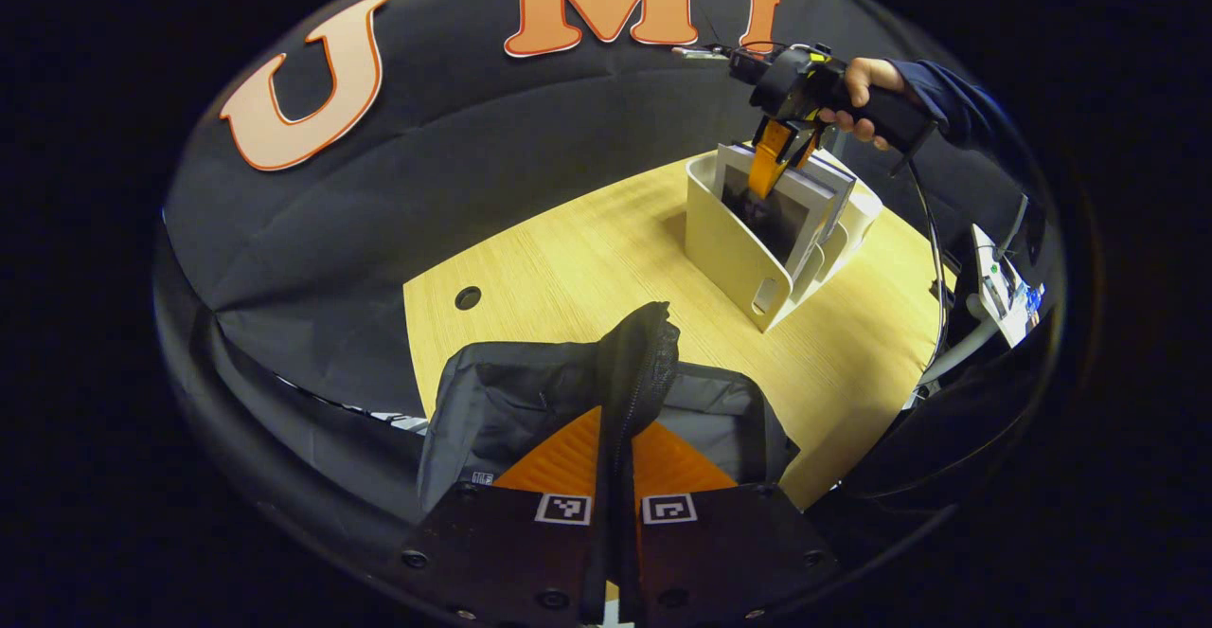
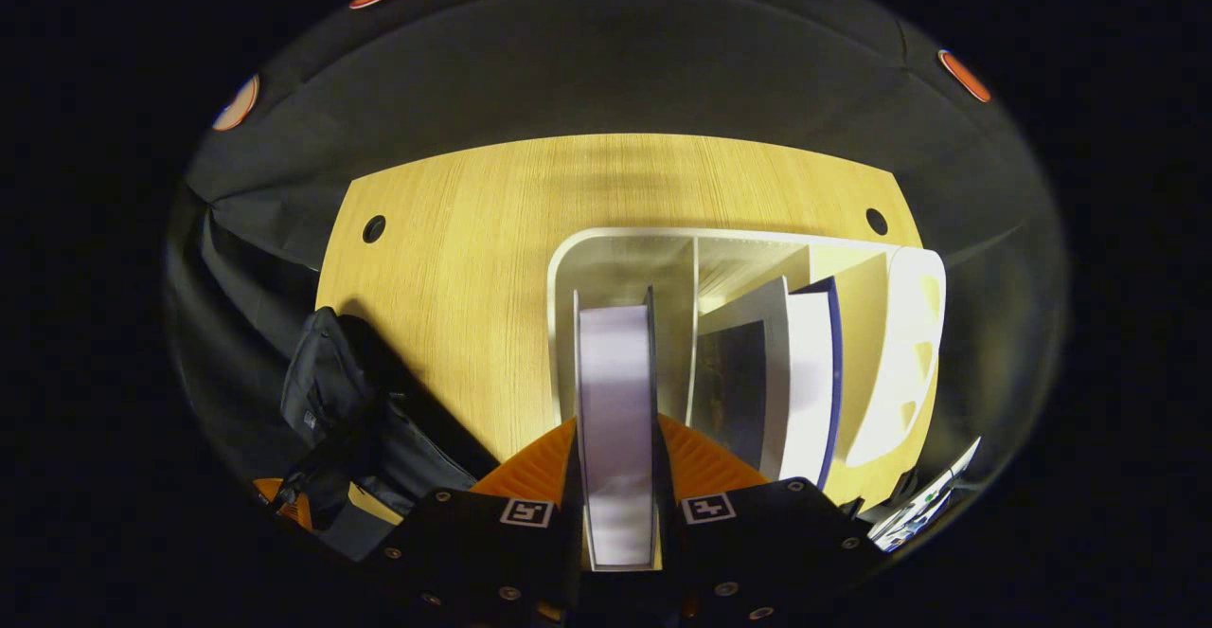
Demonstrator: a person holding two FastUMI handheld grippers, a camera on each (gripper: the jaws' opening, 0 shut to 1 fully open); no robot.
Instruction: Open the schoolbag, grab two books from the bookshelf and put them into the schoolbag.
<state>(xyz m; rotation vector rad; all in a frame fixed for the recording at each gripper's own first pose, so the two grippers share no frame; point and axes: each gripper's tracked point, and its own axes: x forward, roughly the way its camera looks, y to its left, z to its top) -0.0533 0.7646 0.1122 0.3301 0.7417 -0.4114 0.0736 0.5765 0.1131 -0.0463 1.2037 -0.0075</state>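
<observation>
Two books show in the white bookshelf (image 2: pixel 904 344) from my right gripper view, one per compartment: a thick grey-covered book (image 2: pixel 615 401) stands upright in the left compartment, and a second book with a blue cover edge (image 2: pixel 805 382) leans in the middle compartment, a dark-faced cover just beside it. The right-hand compartment, behind the cut-out end wall, looks bare as far as I can see. My right gripper (image 2: pixel 615 476) has its fingers set on either side of the grey book's top edge, both pressing its covers, so I read it as clamped on that book. In the left gripper view I see the same gripper (image 1: pixel 772 169) reaching down into the bookshelf (image 1: pixel 734 249), with a hand (image 1: pixel 866 98) in a dark sleeve on its handle.

The bookshelf stands near the right edge of the wooden table (image 2: pixel 454 268), toward its far side. The schoolbag (image 1: pixel 530 401), dark grey, lies at the near edge of the table (image 1: pixel 587 259), its mouth open with pale lining showing inside; I cannot tell whether anything is in it. My left gripper (image 1: pixel 615 457) has its fingers drawn together on a raised black strip of the bag's zippered flap (image 1: pixel 639 363), holding it up. From the right gripper view the schoolbag (image 2: pixel 331 401) sits at the table's left edge, well apart from the bookshelf.
</observation>
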